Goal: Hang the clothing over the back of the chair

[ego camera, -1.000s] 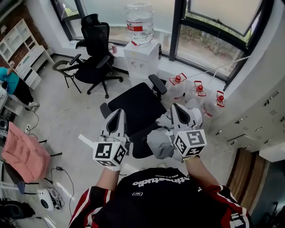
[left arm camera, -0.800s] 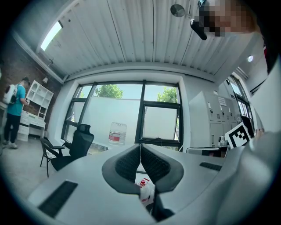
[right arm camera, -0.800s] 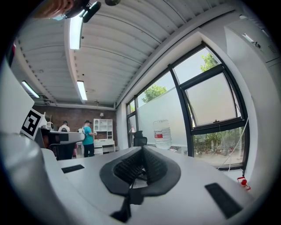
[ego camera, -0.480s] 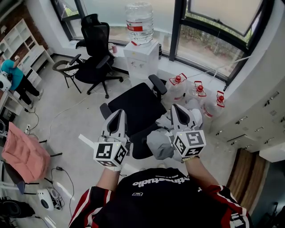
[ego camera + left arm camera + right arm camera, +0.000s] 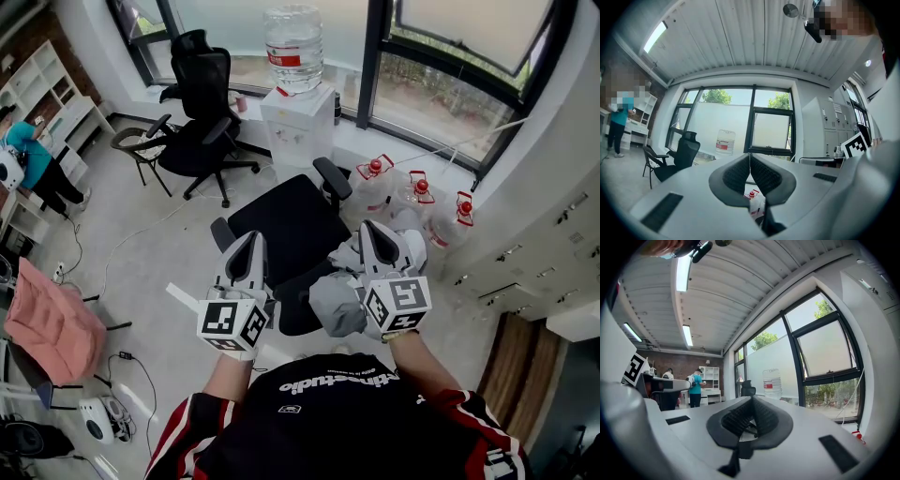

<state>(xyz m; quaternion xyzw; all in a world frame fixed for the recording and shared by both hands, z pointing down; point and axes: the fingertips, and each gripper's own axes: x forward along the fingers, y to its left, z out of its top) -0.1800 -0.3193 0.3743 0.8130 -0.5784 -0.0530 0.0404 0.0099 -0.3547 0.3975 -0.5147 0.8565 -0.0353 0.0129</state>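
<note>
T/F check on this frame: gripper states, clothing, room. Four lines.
1. The left gripper and right gripper both have their jaws shut. True.
2. The left gripper holds the grey clothing. False: nothing is between its jaws, and the clothing is beside the right gripper.
3. A water bottle stands on the white dispenser. True.
4. The pink cloth lies on the nearest black chair. False: it is far left, apart from that chair.

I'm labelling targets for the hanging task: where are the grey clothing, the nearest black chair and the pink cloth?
grey clothing (image 5: 333, 302), head view, middle of the bundle.
black chair (image 5: 281, 230), head view, on its seat.
pink cloth (image 5: 52, 326), head view, centre of the fabric.
</note>
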